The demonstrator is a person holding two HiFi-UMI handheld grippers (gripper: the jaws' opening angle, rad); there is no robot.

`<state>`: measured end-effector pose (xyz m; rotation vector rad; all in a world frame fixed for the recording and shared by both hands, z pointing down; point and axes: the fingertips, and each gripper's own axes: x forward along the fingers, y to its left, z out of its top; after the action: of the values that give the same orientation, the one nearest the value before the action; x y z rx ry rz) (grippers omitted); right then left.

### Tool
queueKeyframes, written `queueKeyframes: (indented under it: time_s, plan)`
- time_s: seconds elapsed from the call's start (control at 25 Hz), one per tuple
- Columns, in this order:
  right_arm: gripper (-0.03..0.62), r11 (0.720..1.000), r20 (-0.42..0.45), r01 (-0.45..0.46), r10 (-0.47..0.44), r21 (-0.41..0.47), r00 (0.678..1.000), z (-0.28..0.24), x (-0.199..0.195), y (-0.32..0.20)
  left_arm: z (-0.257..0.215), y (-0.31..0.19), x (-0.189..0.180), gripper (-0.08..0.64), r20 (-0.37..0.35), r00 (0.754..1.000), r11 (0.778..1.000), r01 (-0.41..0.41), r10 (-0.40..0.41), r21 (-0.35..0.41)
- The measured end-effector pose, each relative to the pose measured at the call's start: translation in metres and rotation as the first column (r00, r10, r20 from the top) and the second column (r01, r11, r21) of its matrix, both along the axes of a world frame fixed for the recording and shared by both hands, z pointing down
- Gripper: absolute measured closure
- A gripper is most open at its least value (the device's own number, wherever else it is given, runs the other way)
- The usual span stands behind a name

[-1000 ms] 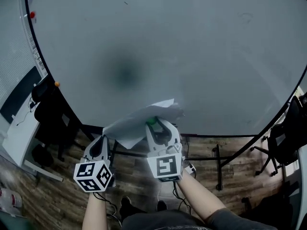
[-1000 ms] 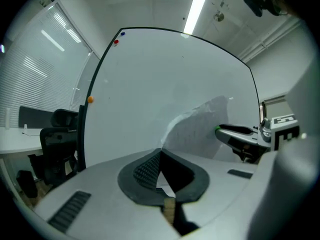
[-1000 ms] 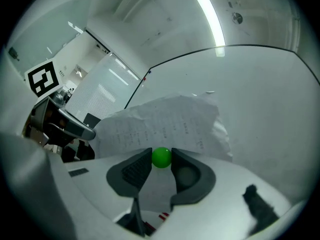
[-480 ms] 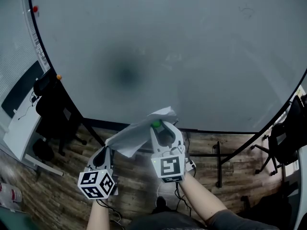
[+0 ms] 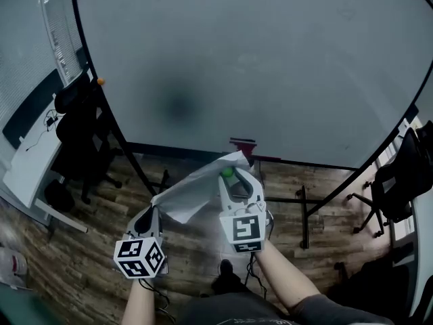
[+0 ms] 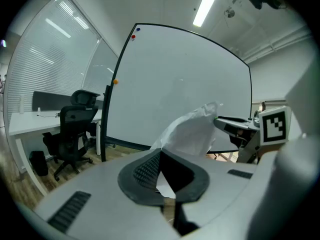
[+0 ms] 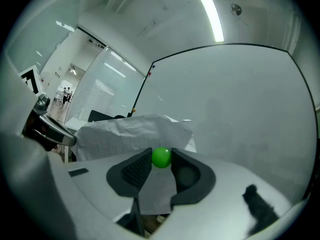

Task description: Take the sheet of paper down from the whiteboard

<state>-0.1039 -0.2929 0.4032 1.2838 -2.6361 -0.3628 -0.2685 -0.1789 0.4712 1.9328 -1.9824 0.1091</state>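
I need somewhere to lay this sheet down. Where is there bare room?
The white desk at far left has a bare top near its front edge. The wood floor between the black chair and the left claw, which grips the sheet, is open too. It is crowded under the whiteboard at right: stand legs, then the right-hand chair.

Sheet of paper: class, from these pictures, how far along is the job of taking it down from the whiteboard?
Done: the sheet of paper is off the whiteboard, crumpled in the air before it. In hand: the left gripper is shut on one corner; the right gripper pinches a green ball with the other edge between its jaws. Left: probably only setting it down.
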Motion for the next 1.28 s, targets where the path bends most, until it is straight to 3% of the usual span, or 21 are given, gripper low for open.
queueKeyframes:
  time_s: [0.52,0.76,0.96,1.28]
  plan:
    - [0.465,0.996,-0.019,-0.090,0.091,0.012,0.996,-0.007,0.020,0.095,-0.007,0.079,0.001,0.548,-0.034,0.998,0.998,-0.057,0.059,0.037]
    - [0.465,0.995,-0.038,-0.105,0.105,0.002,0.994,-0.002,0.041,0.114,-0.004,0.102,-0.004,0.548,-0.045,0.999,0.999,-0.007,0.008,0.036]
    - [0.465,0.994,-0.033,-0.108,0.109,0.010,0.994,0.000,0.067,0.119,-0.003,0.120,0.002,0.549,0.004,0.999,0.999,0.038,-0.038,0.032]
    - [0.465,0.997,-0.017,-0.075,0.074,-0.016,0.997,0.005,0.138,0.134,0.001,0.141,0.052,0.548,0.063,0.990,0.992,0.124,-0.123,0.002]
